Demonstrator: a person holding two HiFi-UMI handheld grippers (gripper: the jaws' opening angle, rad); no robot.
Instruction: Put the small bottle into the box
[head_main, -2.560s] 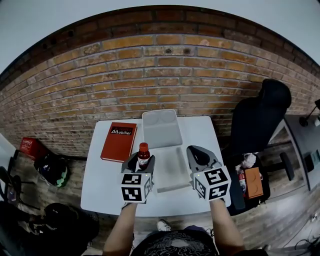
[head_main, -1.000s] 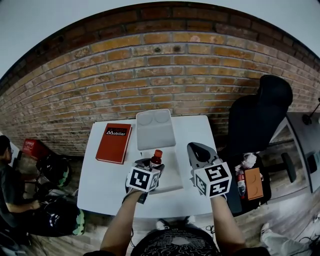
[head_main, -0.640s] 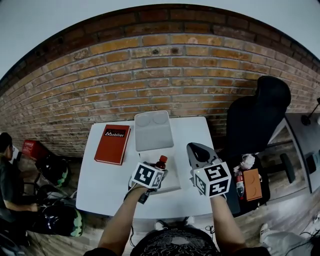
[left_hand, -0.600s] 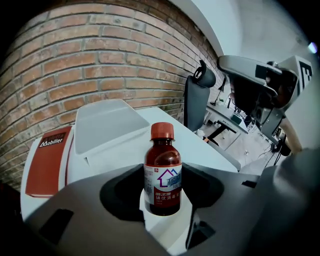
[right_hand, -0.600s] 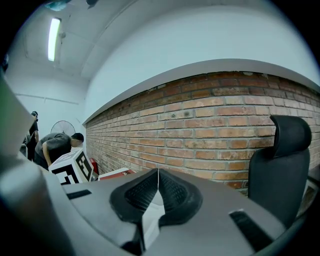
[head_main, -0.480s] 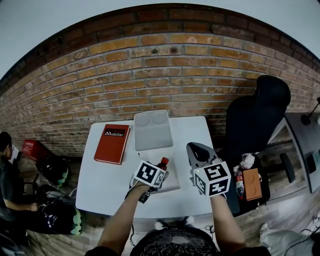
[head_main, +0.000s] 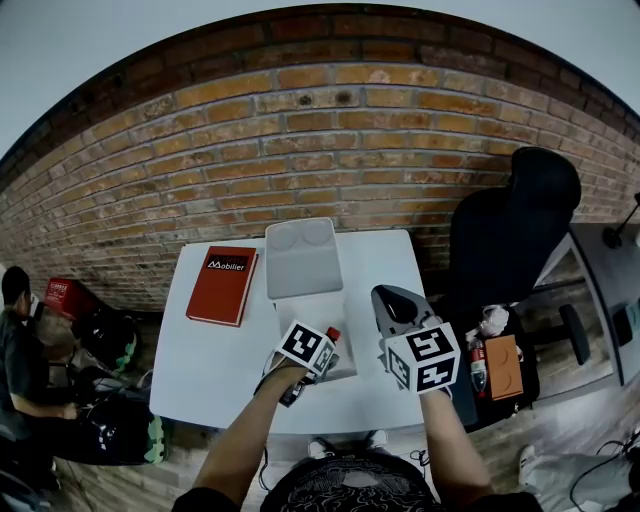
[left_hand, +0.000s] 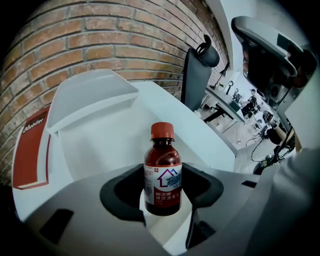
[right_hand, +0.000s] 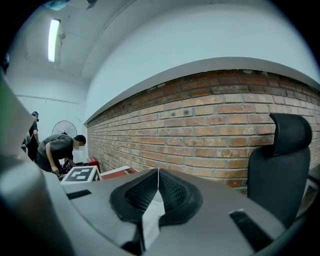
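A small brown bottle (left_hand: 162, 175) with a red cap (head_main: 333, 334) and a white label stands between the jaws of my left gripper (left_hand: 162, 190), which is shut on its body. In the head view the left gripper (head_main: 322, 350) hangs tilted over the near end of the white open box (head_main: 312, 305). The box's lid (head_main: 303, 258) lies folded back toward the brick wall. Behind the bottle, the left gripper view shows the box's inside (left_hand: 107, 142). My right gripper (head_main: 392, 303) is just right of the box, jaws shut and holding nothing (right_hand: 158, 172).
A red book (head_main: 222, 285) lies on the white table (head_main: 205, 365) left of the box. A black office chair (head_main: 510, 235) stands to the right of the table. A person (head_main: 20, 340) crouches at the far left by bags on the floor.
My left gripper has carried the bottle rightward from the table beside the book to over the box's near end and tilted. The right gripper has stayed put.
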